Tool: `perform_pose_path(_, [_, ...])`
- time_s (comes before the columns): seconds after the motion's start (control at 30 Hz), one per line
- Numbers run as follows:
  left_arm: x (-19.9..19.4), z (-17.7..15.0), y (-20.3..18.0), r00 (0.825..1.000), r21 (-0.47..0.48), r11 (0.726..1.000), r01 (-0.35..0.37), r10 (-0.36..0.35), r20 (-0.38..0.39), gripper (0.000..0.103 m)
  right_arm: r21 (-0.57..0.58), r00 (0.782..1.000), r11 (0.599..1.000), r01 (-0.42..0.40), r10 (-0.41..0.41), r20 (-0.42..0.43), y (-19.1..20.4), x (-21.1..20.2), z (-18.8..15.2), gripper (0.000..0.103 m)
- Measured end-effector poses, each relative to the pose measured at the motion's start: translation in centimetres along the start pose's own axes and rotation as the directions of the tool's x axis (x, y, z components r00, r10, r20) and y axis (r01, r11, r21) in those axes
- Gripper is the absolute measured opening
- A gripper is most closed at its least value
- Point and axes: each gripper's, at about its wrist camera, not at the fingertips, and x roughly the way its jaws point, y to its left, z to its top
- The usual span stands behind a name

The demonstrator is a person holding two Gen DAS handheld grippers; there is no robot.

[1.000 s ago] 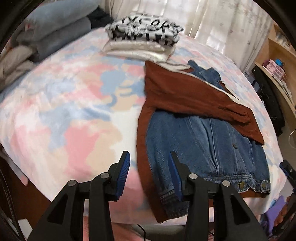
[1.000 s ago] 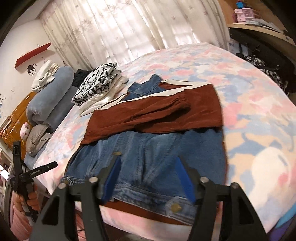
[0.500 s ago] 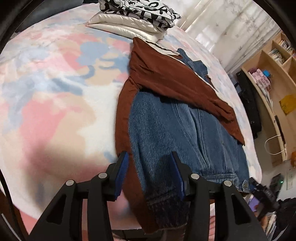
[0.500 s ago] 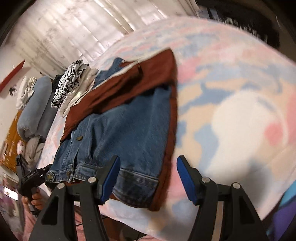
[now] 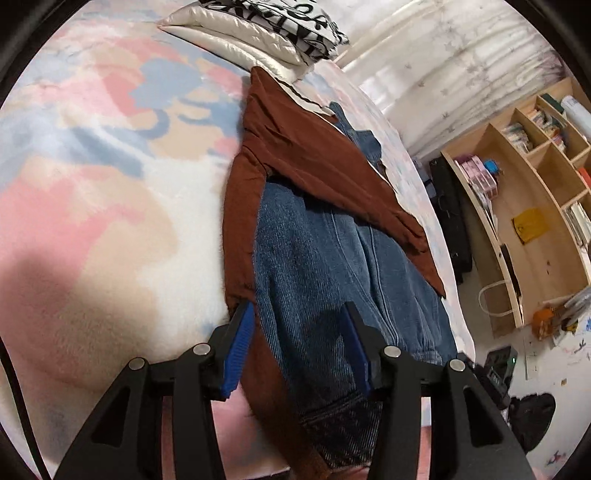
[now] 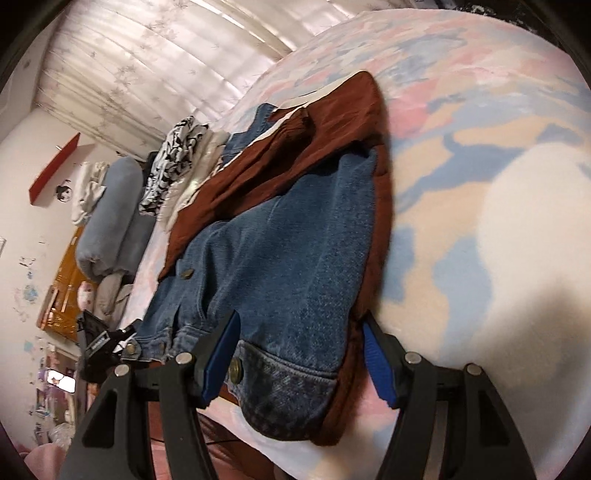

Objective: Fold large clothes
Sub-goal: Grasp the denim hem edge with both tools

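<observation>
A blue denim jacket (image 5: 332, 266) with a rust-brown lining lies on the pastel bedspread (image 5: 92, 177), its brown sleeves (image 5: 325, 162) folded across the upper part. My left gripper (image 5: 299, 325) is open, its blue pads either side of the jacket's near left hem corner. In the right wrist view the jacket (image 6: 280, 258) lies the same way. My right gripper (image 6: 299, 332) is open and straddles the near right hem corner with its brass button (image 6: 233, 368). The left gripper shows in the right wrist view (image 6: 99, 343).
A stack of folded clothes (image 5: 266, 26) sits at the far end of the bed, also in the right wrist view (image 6: 177, 166). Grey bolsters (image 6: 107, 221) lie by the wall. Wooden shelves (image 5: 524, 206) and floor clutter stand right of the bed. Curtains (image 6: 147, 66) hang behind.
Both grippers have moved down and in to the jacket's near hem corners, staying open. The jacket has not moved.
</observation>
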Motion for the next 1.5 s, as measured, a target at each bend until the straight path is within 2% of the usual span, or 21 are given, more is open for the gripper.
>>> perform_pose_path(0.13, [-0.5,0.0,0.0,0.999,0.011,0.999,-0.036,0.037,-0.038,0.046,-0.009,1.0,1.0,0.009,-0.009,-0.019,0.1,0.1,0.0,0.061])
perform_pose_path(0.23, [-1.1,-0.3,-0.1,0.995,0.03,0.997,-0.065,0.067,-0.075,0.046,-0.028,0.998,0.998,0.05,-0.051,-0.043,0.4,0.2,0.2,0.057])
perform_pose_path(0.33, [-1.2,-0.5,0.0,0.991,0.043,0.997,-0.071,0.076,-0.108,0.053,-0.026,0.996,0.997,0.067,-0.068,-0.062,0.7,0.4,0.5,0.057])
perform_pose_path(0.37, [-1.1,-0.5,0.2,0.99,0.041,0.997,-0.068,0.073,-0.121,0.057,-0.027,0.995,0.997,0.071,-0.072,-0.067,0.6,0.4,0.5,0.057])
perform_pose_path(0.47, [-0.7,-0.4,0.9,0.988,0.034,0.998,-0.049,0.053,-0.143,0.062,-0.033,0.994,0.997,0.076,-0.079,-0.075,0.6,0.5,0.5,0.057])
perform_pose_path(0.63, [-0.7,0.0,1.6,0.983,0.034,0.999,-0.008,0.014,-0.182,0.062,-0.031,0.994,0.997,0.077,-0.079,-0.078,0.5,0.3,0.5,0.056])
perform_pose_path(0.8, [0.3,0.0,1.5,0.985,0.02,0.999,0.026,-0.022,-0.174,0.067,-0.043,0.993,0.996,0.082,-0.085,-0.082,0.6,0.7,0.7,0.056])
perform_pose_path(0.97, [0.4,-0.5,0.9,0.992,0.074,0.997,0.029,-0.02,-0.121,0.067,-0.075,0.994,0.995,0.065,-0.071,-0.078,1.3,1.5,0.8,0.056])
perform_pose_path(1.03, [0.0,-0.7,0.7,0.995,0.095,0.995,0.033,-0.024,-0.096,0.062,-0.082,0.996,0.996,0.046,-0.052,-0.077,1.5,1.9,0.8,0.054])
perform_pose_path(1.1, [0.1,-0.9,0.5,0.996,0.1,0.994,0.048,-0.04,-0.073,0.043,-0.086,0.997,0.996,0.023,-0.03,-0.076,1.7,2.2,0.9,0.047])
perform_pose_path(1.2, [0.5,-0.8,0.4,0.995,0.061,0.994,0.09,-0.086,-0.058,0.025,-0.06,0.997,0.997,-0.047,0.043,-0.071,1.5,2.6,1.1,0.041])
perform_pose_path(1.33, [0.7,-0.7,0.4,0.992,0.011,0.992,0.129,-0.129,-0.015,0.019,-0.036,0.993,0.994,-0.106,0.104,-0.056,1.0,2.3,1.2,0.039])
perform_pose_path(1.43, [0.8,-1.0,0.0,0.996,0.01,0.996,0.086,-0.086,0.003,0.013,-0.014,0.992,0.992,-0.124,0.124,-0.033,0.7,1.8,1.0,0.036])
perform_pose_path(1.5, [0.6,-1.0,-0.4,0.999,-0.005,0.999,0.041,-0.041,0.025,0.009,-0.019,0.994,0.995,-0.103,0.102,-0.024,0.9,1.8,1.0,0.032])
